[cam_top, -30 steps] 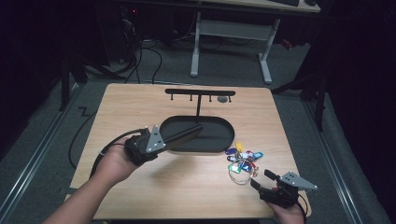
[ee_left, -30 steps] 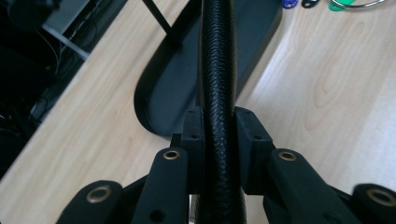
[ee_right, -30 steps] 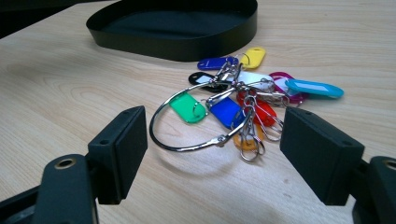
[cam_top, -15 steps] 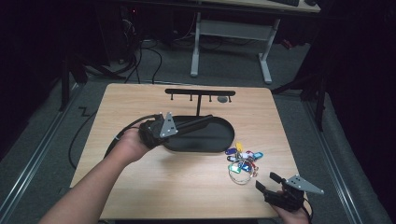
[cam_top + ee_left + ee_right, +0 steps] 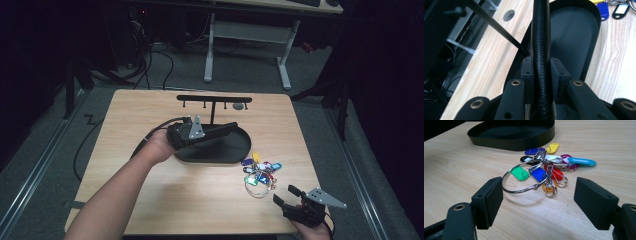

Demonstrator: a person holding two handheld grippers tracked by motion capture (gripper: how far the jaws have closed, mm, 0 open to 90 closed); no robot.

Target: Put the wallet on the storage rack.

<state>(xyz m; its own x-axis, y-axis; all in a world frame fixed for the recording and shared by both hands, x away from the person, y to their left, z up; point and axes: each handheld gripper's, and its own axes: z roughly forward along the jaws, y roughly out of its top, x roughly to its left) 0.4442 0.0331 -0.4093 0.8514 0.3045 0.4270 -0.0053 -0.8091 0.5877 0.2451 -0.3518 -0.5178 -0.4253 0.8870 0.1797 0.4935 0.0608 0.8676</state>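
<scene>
Over the black tray [image 5: 235,150], the left gripper [image 5: 227,128] has its fingers clamped on a black rod [image 5: 541,45]; the right gripper [image 5: 284,195] has its fingers apart near the bench [image 5: 150,195] front edge.

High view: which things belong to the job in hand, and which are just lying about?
In the job: black textured bar, clamped in left hand-held gripper; black oval tray beneath it; ring of coloured plastic key tags before open right hand-held gripper.
Lying about: black hook rail; white-legged desk; floor cables.

Light wood table [image 5: 150,200]: black oval tray [image 5: 235,152] in the middle, keyring [image 5: 260,172] at 4 o'clock.
</scene>
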